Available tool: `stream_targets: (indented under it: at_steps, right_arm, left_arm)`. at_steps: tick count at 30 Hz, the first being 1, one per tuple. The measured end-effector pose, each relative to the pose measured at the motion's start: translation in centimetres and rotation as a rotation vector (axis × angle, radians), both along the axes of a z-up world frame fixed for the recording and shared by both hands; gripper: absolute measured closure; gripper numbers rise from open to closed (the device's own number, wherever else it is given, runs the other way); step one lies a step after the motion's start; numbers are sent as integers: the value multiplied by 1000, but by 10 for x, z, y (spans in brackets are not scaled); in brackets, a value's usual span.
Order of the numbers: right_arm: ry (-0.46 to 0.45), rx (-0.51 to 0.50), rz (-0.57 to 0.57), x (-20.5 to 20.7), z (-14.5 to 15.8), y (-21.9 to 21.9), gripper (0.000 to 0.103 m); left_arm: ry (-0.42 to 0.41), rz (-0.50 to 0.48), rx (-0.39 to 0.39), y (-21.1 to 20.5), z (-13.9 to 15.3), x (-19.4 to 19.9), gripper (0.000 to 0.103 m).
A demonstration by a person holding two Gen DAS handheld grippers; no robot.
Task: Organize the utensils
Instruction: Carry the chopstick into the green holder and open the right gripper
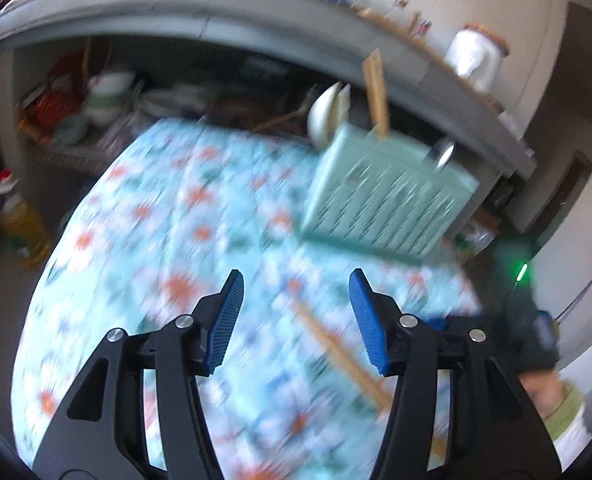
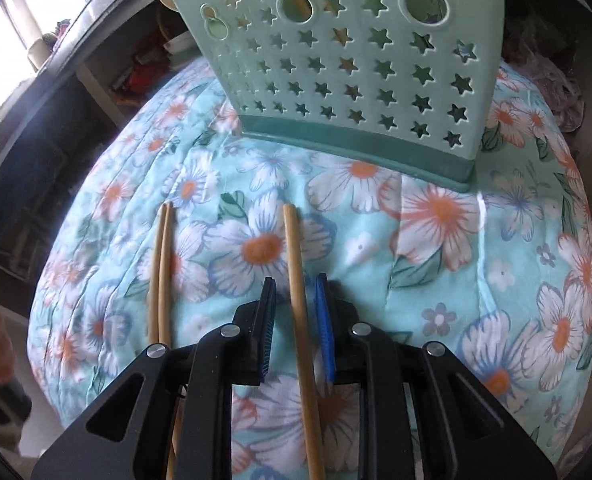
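A single wooden chopstick (image 2: 297, 292) lies on the flower-print cloth (image 2: 435, 240) in the lower middle of the right wrist view, running up the frame between the fingers of the right claw (image 2: 296, 280). The fingers stand close on either side of it with a sliver of gap showing on the left, so whether they already pinch it I cannot tell. A pair of chopsticks (image 2: 160, 272) lies to the left, well apart from the single one, and the pale green star-punched utensil holder (image 2: 347, 64) stands at the top centre.

In the blurred left wrist view the left claw (image 1: 296, 276) is spread wide and empty above the cloth, with a chopstick (image 1: 335, 352) below it, lower centre, and the holder (image 1: 383, 196) to the upper right.

To do this step well, the right claw should probably close squarely on the stick's middle, lift it clear of the cloth, tip it upright and drop it into a compartment of the holder.

The holder's rim is cut off at the top of the right view, so its compartments are hidden. Motion blur in the left view smears what stands in the holder: a wooden stick and something pale and rounded, perhaps a spoon.
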State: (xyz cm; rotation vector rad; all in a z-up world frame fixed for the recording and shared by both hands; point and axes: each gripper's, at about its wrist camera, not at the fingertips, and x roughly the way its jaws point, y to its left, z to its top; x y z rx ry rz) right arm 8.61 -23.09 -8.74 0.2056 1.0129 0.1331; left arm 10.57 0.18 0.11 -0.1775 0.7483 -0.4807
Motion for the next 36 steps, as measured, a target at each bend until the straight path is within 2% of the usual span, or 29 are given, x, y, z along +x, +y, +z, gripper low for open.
stream_targets:
  at_steps: [4,7,22,27,36]
  right_arm:
    - [-4,-27,-23,7,2,3,94]
    - [-37,-15,-28,6,10,5,96]
    - [-321,39,-69,-37,108,6,96]
    - [-384,58,-85,-46,128,7,96]
    - [-427,90,-79,-59,145,5,96]
  left_arm:
    - [58,71,47,21,-16,-6,51]
    - [67,118,37,33,-13,-7,51]
    - [65,155,9,27,3,-9,51]
    - [64,167,7,27,7,-10,51]
    - [59,167,1,24,12,-12,51]
